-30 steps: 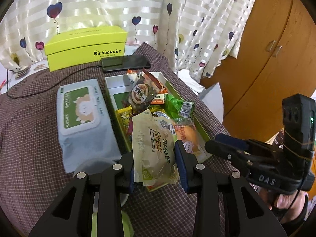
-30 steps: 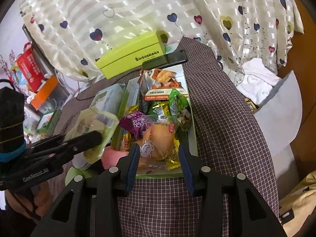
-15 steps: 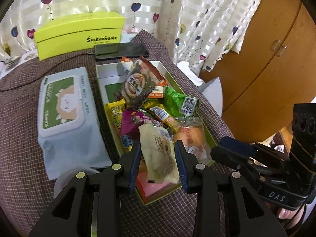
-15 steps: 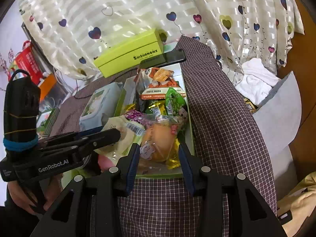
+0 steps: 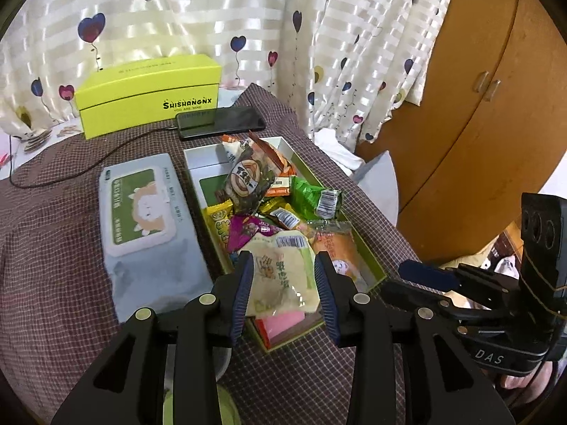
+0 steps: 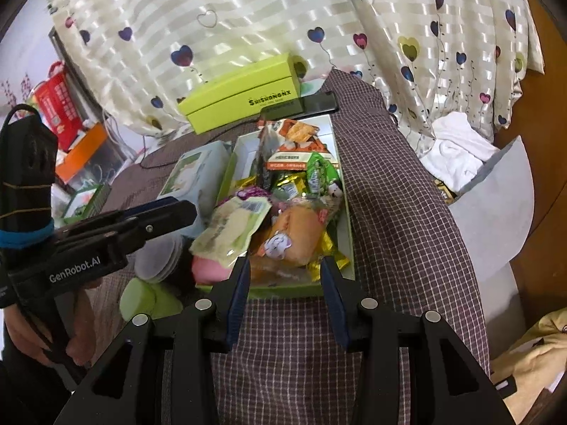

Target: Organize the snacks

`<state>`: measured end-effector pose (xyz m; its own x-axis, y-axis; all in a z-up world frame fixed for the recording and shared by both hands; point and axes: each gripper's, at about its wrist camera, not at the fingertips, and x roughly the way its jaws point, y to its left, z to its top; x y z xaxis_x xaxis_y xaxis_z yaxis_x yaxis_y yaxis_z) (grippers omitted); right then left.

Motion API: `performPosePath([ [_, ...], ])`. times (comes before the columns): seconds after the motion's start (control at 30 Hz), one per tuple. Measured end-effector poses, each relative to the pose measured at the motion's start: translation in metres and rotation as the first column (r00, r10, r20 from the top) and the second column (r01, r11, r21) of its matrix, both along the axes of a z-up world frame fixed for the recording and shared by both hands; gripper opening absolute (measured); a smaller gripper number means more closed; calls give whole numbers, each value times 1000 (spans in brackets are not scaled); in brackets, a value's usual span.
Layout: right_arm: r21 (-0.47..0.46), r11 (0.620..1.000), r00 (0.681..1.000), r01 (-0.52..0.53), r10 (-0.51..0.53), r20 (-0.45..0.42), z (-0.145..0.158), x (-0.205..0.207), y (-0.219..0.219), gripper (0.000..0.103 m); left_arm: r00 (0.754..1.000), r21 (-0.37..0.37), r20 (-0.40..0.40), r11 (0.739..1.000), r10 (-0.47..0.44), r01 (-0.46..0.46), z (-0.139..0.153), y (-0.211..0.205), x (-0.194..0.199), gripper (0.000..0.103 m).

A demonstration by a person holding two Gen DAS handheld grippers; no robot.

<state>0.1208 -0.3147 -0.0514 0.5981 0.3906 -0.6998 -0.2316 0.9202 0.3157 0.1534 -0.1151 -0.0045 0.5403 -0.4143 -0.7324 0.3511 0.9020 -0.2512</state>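
Observation:
A green-rimmed snack box (image 5: 375, 261) on the checked table holds several wrapped snacks. A pale yellow snack packet (image 5: 280, 272) lies on the pile at the box's near end, between the spread fingers of my left gripper (image 5: 283, 292), which is open just above it. The packet also shows in the right wrist view (image 6: 230, 228). An orange bun packet (image 6: 301, 233) lies beside it. My right gripper (image 6: 285, 294) is open and empty at the box's near edge (image 6: 283, 288). It shows from the side in the left wrist view (image 5: 418, 272).
A grey wet-wipes pack (image 5: 149, 219) lies left of the box. A lime-green box (image 5: 149, 95) and a charging phone (image 5: 221, 122) sit at the back. A wooden cabinet (image 5: 478, 124) stands to the right. A curtain hangs behind.
My left gripper lowered the yellow packet onto the pile at the box's near end, opened and let it go. The right gripper stayed at the box's near edge.

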Motion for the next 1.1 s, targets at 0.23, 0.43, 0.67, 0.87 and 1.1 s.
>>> performPosePath([
  [0.23,-53,998,1000,-25,25,12,7,-21,12,41,1000,21,24,1000,9,-9,8,8,-30,37],
  [0.43,-112,992,998,-50,53,26,12,-39,27,43,999,48,43,998,28,-30,13,15,-57,37],
  [0.67,-184,980,995,-76,86,50,17,-59,44,48,997,78,69,996,44,-49,18,17,-83,37],
  [0.87,-208,975,994,-84,96,49,17,-72,52,50,995,88,70,993,71,-77,18,24,-97,37],
  [1.1,-226,970,994,-89,102,44,14,-79,58,50,994,83,62,992,86,-91,16,33,-107,37],
])
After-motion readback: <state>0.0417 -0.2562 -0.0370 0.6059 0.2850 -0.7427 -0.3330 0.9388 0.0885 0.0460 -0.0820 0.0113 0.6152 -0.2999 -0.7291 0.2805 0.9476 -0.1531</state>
